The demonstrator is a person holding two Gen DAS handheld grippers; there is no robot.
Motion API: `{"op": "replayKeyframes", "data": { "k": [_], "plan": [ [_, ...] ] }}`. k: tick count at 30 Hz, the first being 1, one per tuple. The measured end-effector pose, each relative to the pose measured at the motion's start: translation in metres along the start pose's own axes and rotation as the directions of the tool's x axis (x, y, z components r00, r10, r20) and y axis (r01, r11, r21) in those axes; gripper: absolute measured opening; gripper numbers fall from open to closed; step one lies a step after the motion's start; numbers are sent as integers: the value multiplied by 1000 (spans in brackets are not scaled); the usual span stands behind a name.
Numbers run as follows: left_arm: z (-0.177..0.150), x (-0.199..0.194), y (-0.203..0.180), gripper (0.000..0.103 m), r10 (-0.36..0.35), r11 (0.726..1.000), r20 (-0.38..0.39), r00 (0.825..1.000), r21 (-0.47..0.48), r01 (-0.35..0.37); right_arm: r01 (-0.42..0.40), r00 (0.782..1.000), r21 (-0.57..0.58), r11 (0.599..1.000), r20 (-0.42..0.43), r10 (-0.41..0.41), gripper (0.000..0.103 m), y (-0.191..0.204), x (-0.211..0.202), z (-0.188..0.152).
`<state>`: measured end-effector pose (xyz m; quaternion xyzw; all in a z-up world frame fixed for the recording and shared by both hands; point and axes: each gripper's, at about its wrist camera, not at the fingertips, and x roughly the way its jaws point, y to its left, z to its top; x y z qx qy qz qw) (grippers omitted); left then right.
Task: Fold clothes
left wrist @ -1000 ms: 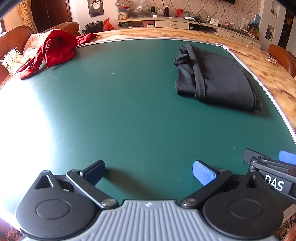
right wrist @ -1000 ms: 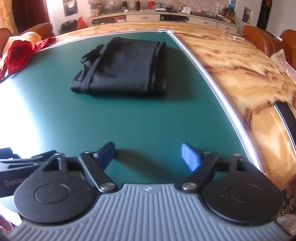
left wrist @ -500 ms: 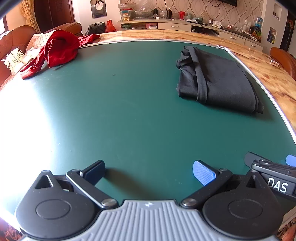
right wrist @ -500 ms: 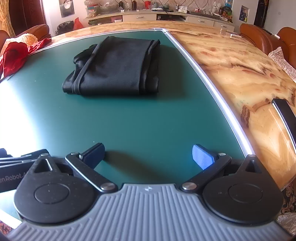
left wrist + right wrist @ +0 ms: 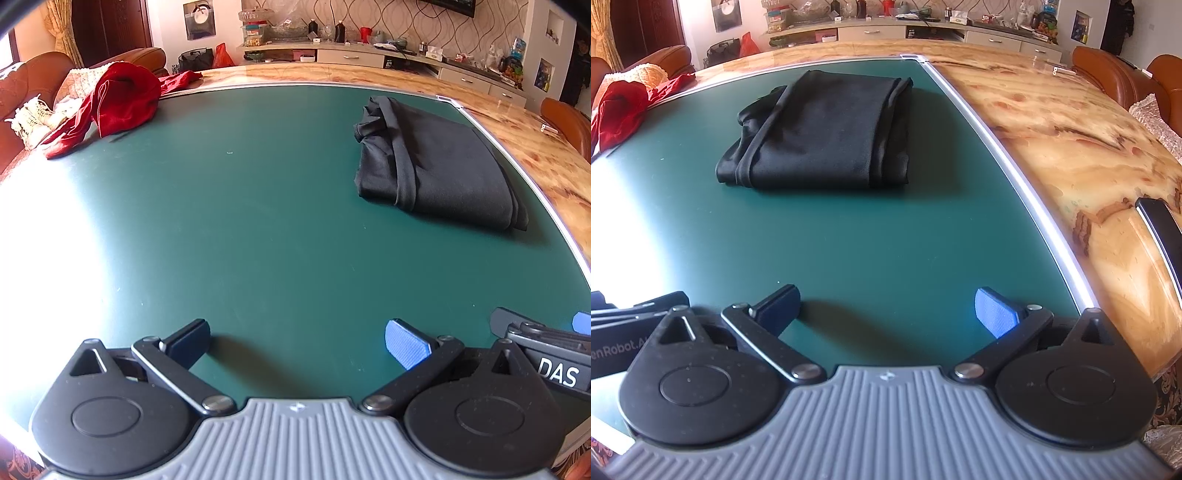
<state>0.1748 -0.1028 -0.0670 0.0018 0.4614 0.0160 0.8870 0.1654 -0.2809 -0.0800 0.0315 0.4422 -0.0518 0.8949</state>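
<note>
A black garment (image 5: 439, 166) (image 5: 820, 136) lies folded into a rectangle on the far right part of the green mat (image 5: 258, 221) (image 5: 849, 236). A crumpled red garment (image 5: 118, 99) (image 5: 617, 110) sits at the mat's far left edge. My left gripper (image 5: 297, 341) hovers open over the near part of the mat, nothing between its fingers. My right gripper (image 5: 888, 308) is open just as wide beside it, also empty. Both stand well short of the black garment. Part of the right gripper's body (image 5: 546, 354) shows at the lower right of the left wrist view.
The mat has a metal rim (image 5: 1027, 192). Right of it runs the glossy marble-patterned tabletop (image 5: 1089, 147) with a dark flat object (image 5: 1160, 221) on it. Brown leather seats (image 5: 1115, 74) and a cluttered sideboard (image 5: 369, 48) stand beyond. Bright glare covers the mat's left side.
The right gripper's jaws have spread a little wider than a second ago. Both views have shifted slightly, so the black garment sits a bit lower in frame. The clothes lie unmoved.
</note>
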Motion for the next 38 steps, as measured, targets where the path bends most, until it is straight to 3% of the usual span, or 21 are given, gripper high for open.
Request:
{"op": "replayKeyframes", "data": {
  "k": [38],
  "plan": [
    [-1,0,0,103,-2,1000,12,1000,4,2,-1,1000,-1,1000,6,1,103,-1,0,0]
  ]
}}
